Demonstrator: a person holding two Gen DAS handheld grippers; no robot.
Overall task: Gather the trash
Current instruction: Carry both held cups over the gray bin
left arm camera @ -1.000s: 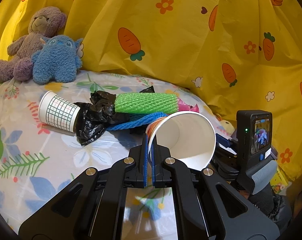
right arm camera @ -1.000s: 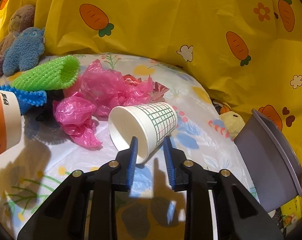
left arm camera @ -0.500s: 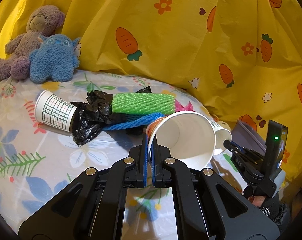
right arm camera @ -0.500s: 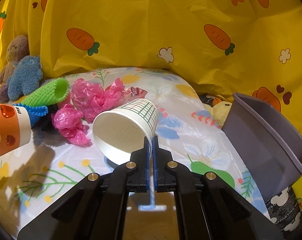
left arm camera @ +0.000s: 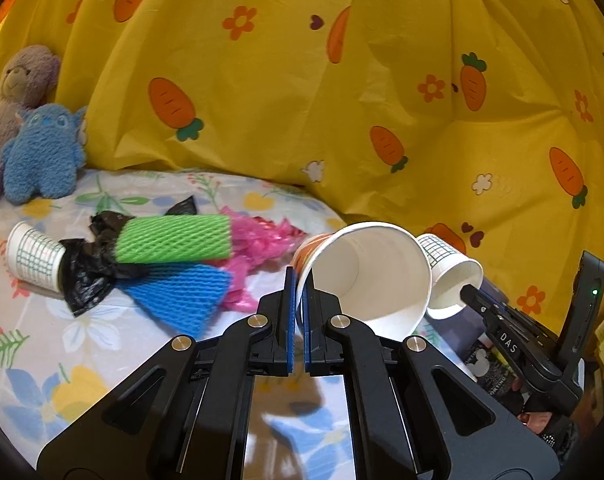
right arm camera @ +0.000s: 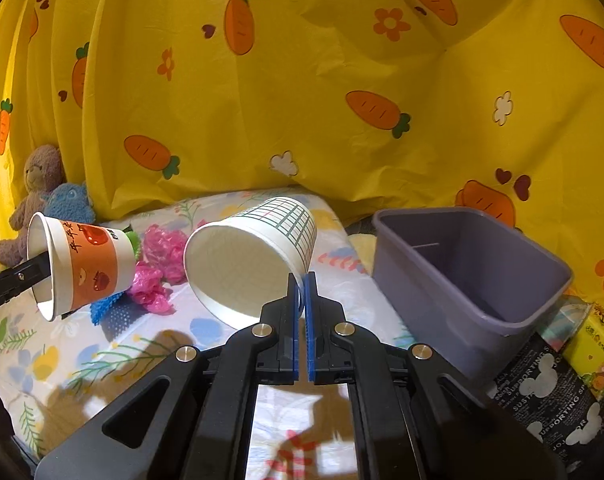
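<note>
My left gripper [left arm camera: 298,284] is shut on the rim of an orange-banded paper cup [left arm camera: 362,276], lifted off the bed with its mouth toward the camera. The same orange cup [right arm camera: 82,264] shows at the left of the right wrist view. My right gripper [right arm camera: 301,286] is shut on the rim of a green-grid paper cup [right arm camera: 254,252], held above the bed just left of the purple bin [right arm camera: 466,276]. From the left wrist view, that grid cup [left arm camera: 450,272] hangs beyond the orange cup. On the bed lie another grid cup [left arm camera: 32,256], a black bag [left arm camera: 88,268], green foam net [left arm camera: 174,238], blue foam net [left arm camera: 182,296] and pink plastic [left arm camera: 258,240].
Two plush toys [left arm camera: 30,132] sit at the back left against the yellow carrot curtain [left arm camera: 302,80]. A black printed bag [right arm camera: 550,392] and a yellow box [right arm camera: 594,344] lie right of the bin, off the bed's floral sheet [right arm camera: 82,364].
The right gripper closed on the grid cup's rim and carried it up and right toward the purple bin. The left gripper, still holding the orange cup, also shifted right and rose.
</note>
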